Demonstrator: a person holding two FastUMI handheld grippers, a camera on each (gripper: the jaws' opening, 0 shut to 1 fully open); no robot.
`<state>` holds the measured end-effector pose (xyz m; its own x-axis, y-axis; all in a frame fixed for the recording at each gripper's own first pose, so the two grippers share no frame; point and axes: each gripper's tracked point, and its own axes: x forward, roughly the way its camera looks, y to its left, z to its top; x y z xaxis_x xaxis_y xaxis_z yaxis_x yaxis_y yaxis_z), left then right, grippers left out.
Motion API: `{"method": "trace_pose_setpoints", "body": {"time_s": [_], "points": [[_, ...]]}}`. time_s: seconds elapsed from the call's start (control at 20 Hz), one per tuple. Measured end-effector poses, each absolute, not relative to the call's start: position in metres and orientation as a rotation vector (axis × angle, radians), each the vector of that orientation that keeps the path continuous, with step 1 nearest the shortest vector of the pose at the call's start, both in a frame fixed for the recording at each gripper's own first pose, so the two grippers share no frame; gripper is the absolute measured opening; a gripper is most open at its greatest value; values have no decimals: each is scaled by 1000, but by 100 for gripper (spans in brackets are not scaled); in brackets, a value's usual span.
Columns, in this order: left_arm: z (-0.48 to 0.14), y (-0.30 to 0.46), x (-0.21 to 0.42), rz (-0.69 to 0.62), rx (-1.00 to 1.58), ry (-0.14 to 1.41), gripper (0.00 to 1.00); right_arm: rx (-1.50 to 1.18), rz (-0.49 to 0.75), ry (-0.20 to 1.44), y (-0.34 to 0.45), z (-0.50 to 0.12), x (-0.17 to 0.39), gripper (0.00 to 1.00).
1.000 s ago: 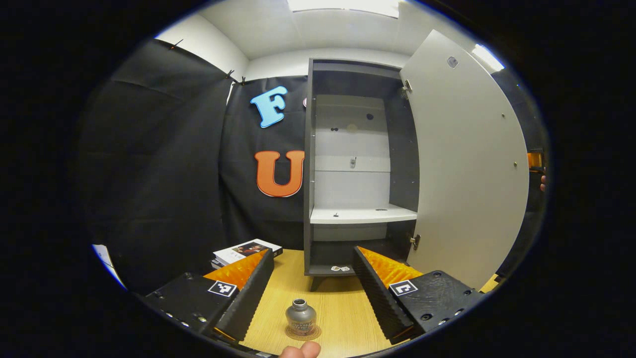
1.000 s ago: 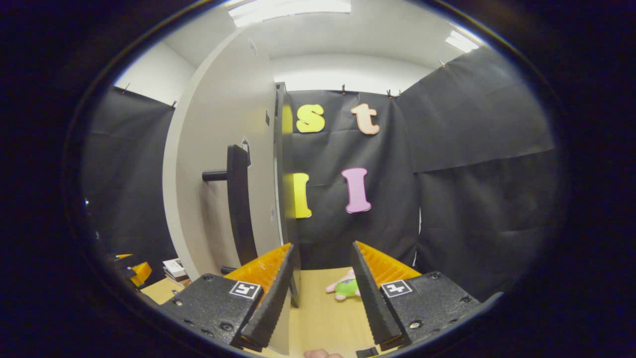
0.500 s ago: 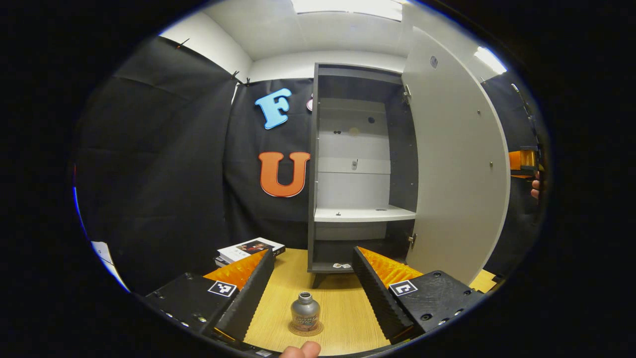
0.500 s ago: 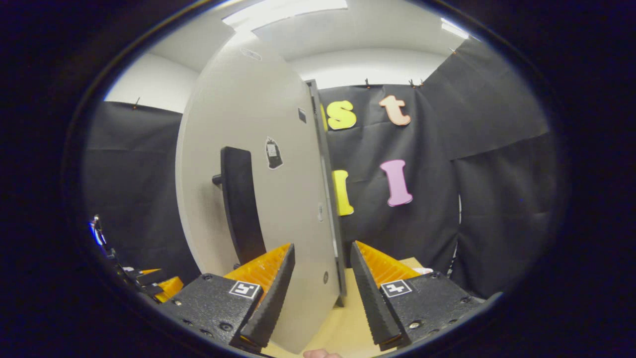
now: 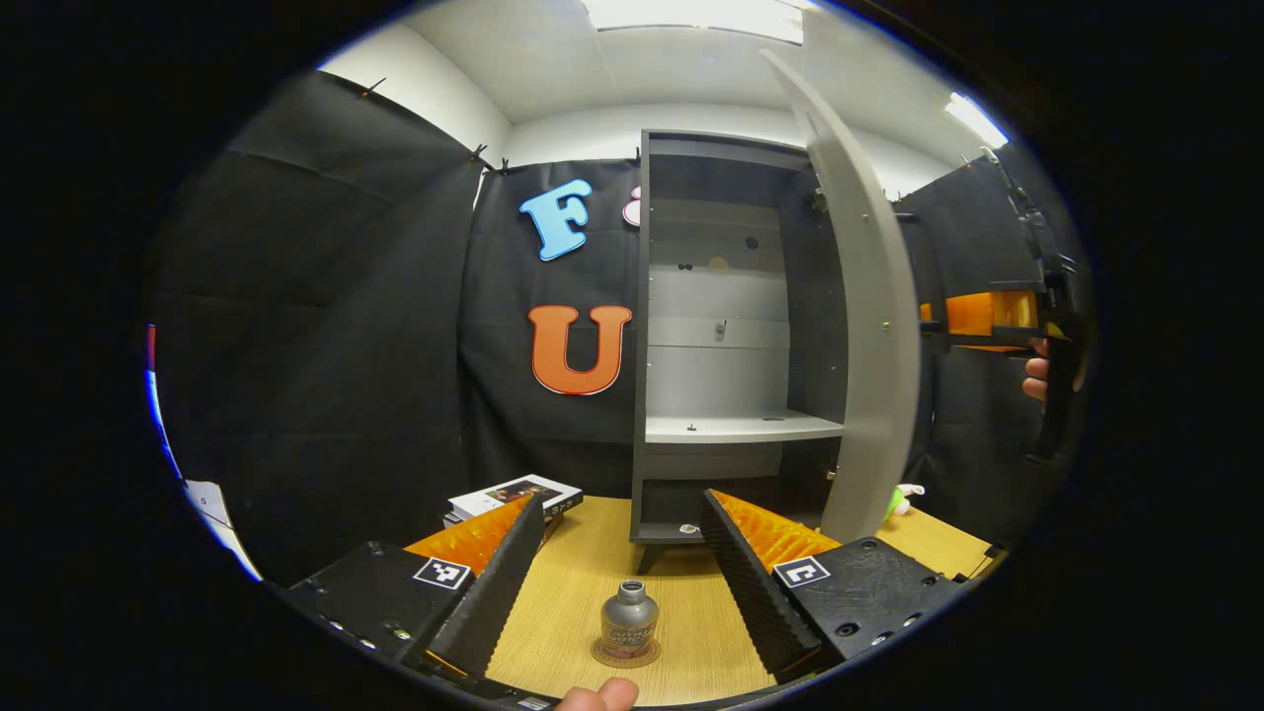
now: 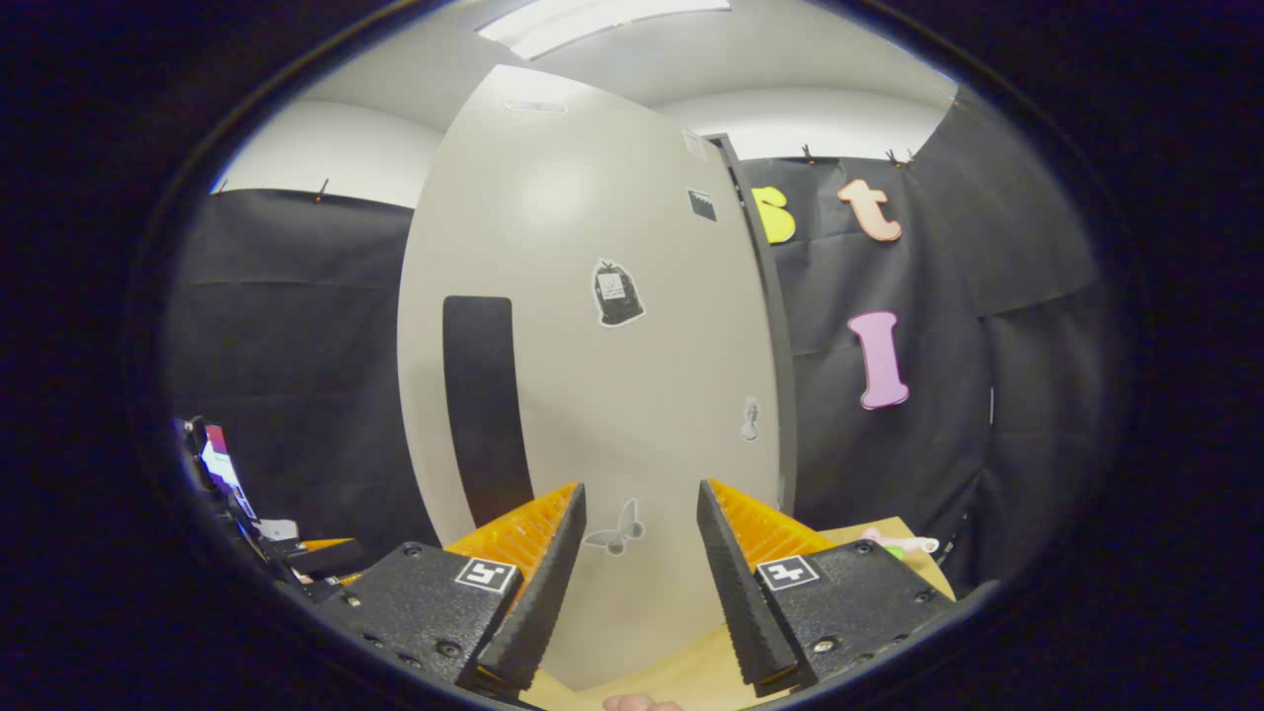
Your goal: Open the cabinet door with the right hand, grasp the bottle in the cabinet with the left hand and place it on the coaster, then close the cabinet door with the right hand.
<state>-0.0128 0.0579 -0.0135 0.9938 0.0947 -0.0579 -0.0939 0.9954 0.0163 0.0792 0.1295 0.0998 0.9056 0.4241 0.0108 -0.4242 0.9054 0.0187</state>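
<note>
**A:** How did the left tool stand?

**B:** Its fingers were spread wide with nothing between them. Just ahead of it and below, the bottle stood upright on the coaster, on the worktop. A fingertip showed at the bottom edge, behind the bottle.

**A:** And farther out?

**B:** Beyond the bottle stood the cabinet, with a bare white shelf inside. Its door hung partly open, edge-on, to the right of the opening. A stack of books lay ahead to the left.

**A:** The right tool?

**B:** Also parted and empty. The door's outer face stood right ahead of its tips; I could not tell whether they touched it. The dark handle sat ahead and to the left, some stickers higher up. In the left gripper view, that tool and the hand holding it showed past the door, far right.
</note>
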Motion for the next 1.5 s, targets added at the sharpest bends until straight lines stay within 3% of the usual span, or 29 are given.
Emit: {"method": "trace_pose_setpoints", "body": {"time_s": [0.3,0.7,1.15,1.5], "points": [[-14,71,-15,112,19,60,95,52,529,53,208,86,138,75],[-15,97,-19,175,25,56,95,27,466,-4,216,77,164,76],[-14,67,-3,75,18,50,95,42,366,-64,145,91,95,72],[-5,28,0,-11,79,3,95,29,155,-98,49,94,24,74]]}}
